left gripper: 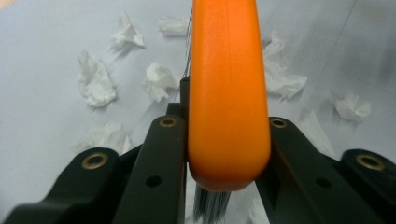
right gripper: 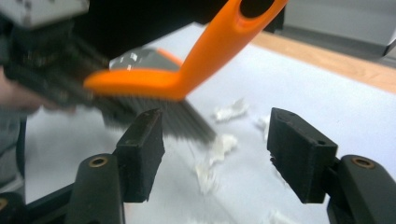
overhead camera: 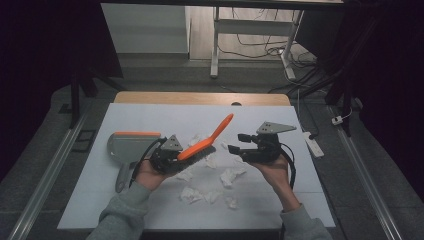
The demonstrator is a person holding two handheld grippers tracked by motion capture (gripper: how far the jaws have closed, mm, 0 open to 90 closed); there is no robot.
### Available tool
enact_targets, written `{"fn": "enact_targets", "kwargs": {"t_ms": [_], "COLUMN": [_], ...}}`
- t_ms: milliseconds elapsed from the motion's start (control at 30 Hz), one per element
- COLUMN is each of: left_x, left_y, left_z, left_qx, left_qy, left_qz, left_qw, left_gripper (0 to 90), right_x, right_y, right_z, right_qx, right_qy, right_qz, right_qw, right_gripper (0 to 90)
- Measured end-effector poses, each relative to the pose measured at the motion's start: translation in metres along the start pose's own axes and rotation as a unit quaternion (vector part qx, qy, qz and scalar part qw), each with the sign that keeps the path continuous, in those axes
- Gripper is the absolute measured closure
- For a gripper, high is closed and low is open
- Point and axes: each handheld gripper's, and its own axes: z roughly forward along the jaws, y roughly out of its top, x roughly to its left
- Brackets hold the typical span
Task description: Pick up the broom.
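Observation:
An orange hand brush (overhead camera: 206, 139) with dark bristles is held above the white table, its handle rising toward the far right. My left gripper (overhead camera: 169, 156) is shut on the brush's head end; in the left gripper view the orange brush (left gripper: 228, 93) sits squeezed between both black jaws. Several crumpled white paper scraps (overhead camera: 231, 175) lie on the table below and in front of it. My right gripper (overhead camera: 239, 143) hovers just right of the brush, open with nothing between its fingers (right gripper: 141, 154). From the right gripper view the brush (right gripper: 187, 70) and its bristles are right ahead.
A grey dustpan (overhead camera: 126, 147) with an orange edge lies on the table's left side, beside my left hand. The white table sheet (overhead camera: 150, 115) ends at a wooden strip at the back. Cables and desk legs stand on the floor beyond.

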Motion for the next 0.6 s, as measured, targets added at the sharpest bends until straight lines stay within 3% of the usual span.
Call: {"fn": "enact_targets", "kwargs": {"t_ms": [200,300,600], "left_x": [-0.003,-0.005,-0.003], "left_y": [0.002,0.007,0.022], "left_z": [-0.004,-0.006,-0.006], "left_qx": [0.011,0.019,0.054], "left_qy": [-0.003,-0.006,-0.022], "left_qz": [0.010,0.020,0.052], "left_qw": [0.9999,0.9996,0.9969], "left_gripper": [78.0,78.0,78.0], "right_x": [0.000,0.002,0.013], "right_y": [-0.006,-0.006,0.005], "right_z": [-0.004,-0.011,-0.027], "right_qx": [0.020,0.035,0.031], "right_qy": [-0.001,-0.017,-0.036], "right_qz": [-0.019,-0.036,-0.071], "right_qw": [0.9996,0.9986,0.9963], "right_gripper": [31.6,32.6,32.6]}}
